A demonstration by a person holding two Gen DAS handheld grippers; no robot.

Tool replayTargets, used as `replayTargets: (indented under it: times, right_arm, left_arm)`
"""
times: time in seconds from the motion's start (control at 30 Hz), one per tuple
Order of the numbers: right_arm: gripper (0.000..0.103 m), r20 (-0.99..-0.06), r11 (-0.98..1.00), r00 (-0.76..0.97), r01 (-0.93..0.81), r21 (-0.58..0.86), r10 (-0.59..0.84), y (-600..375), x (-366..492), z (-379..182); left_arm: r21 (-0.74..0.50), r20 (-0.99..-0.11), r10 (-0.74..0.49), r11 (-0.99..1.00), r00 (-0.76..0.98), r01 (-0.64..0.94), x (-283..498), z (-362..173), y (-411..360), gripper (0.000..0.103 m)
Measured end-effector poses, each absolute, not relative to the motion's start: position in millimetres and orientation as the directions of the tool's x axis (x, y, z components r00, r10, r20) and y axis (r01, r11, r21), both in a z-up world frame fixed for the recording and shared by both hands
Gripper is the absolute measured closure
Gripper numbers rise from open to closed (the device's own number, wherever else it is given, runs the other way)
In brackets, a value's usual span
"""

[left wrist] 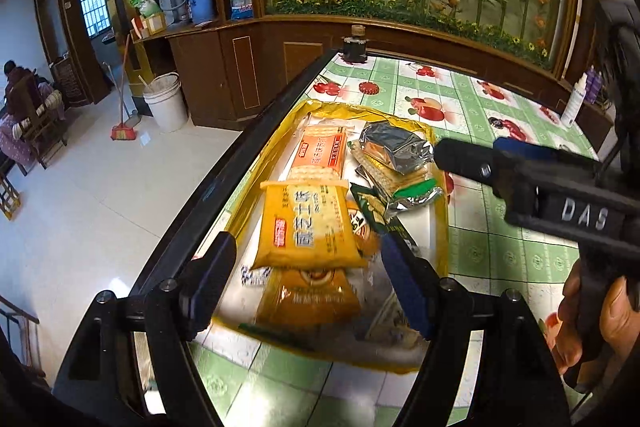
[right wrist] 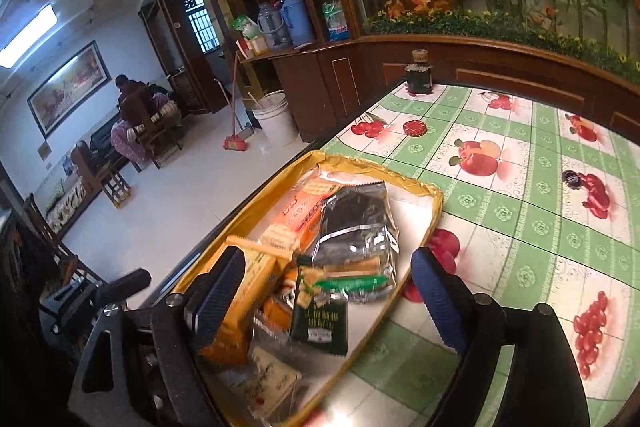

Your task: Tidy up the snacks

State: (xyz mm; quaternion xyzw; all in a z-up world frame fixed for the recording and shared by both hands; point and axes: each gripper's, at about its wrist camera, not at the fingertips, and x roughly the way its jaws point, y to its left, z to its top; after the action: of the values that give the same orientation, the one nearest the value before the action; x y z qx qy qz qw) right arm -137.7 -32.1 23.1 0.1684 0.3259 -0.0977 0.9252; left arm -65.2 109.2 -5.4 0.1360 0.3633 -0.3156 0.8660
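Left gripper (left wrist: pixel 308 283) jaws wide, holding nothing; yellow pack (left wrist: pixel 308 223) lies just ahead between fingers, long axis running away.
Right gripper (right wrist: pixel 332 295) also wide, empty, over green pack (right wrist: pixel 320 315).
All snacks lie in tray (right wrist: pixel 434 203), near table edge.

In front of you stands a table (left wrist: pixel 500 227) covered by a green-and-white checked cloth printed with red fruit. A shallow gold tray (left wrist: pixel 436 135) lies on it near the table's left edge, loaded with snack packets. A dark jar (right wrist: pixel 419 79) stands at the far corner. A white bottle (left wrist: pixel 576 103) stands near the far right edge. A small dark cap (right wrist: pixel 572 179) lies on the cloth.
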Motion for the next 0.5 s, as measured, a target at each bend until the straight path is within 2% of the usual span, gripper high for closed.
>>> replayTargets:
  times: [0.5]
  right_arm:
    - [0.015,-0.675,0.954,0.737,0.224,0.198,-0.033,-2,-200,1]
  left_arm:
    - [-0.044,-0.709,-0.513,0.716,0.483,0.697,-110,5,137,0.028]
